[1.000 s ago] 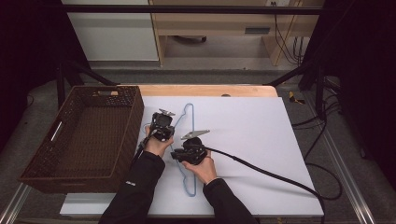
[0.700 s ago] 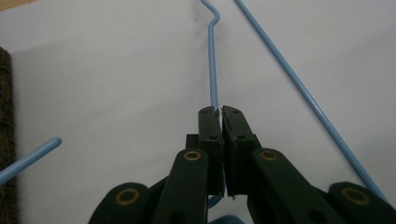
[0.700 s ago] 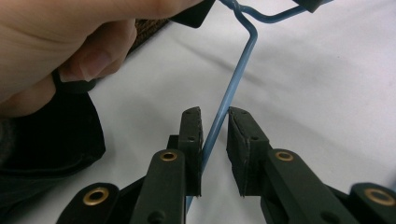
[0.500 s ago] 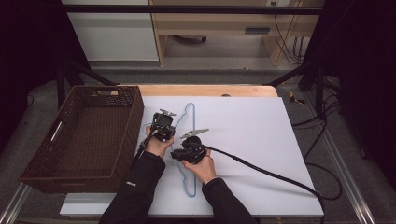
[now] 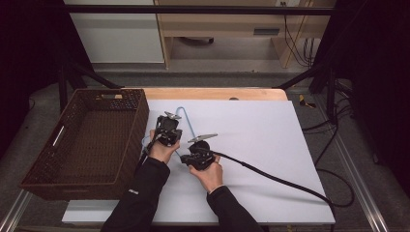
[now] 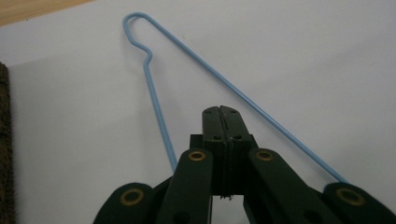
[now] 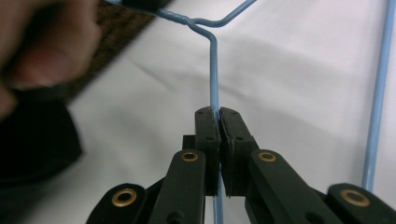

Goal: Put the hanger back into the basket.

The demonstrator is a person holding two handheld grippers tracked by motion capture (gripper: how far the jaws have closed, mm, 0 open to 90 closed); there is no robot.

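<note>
Beside the brown basket [image 5: 82, 145] on the white table [image 5: 270, 145], our left gripper [image 6: 222, 112] sits fully closed on nothing, while our right gripper [image 7: 218, 114] has just been closing and pinches the blue wire hanger [image 5: 185, 118], lying flat, hook pointing away from us.

Left gripper [image 5: 167, 129] jaws shut, right gripper [image 5: 197, 153] jaws just closed, both hands side by side, forearms converging.

No text, label, brand, number or sign is legible on any surface; a small light mark on the person's dark sleeve is too blurred to read.
</note>
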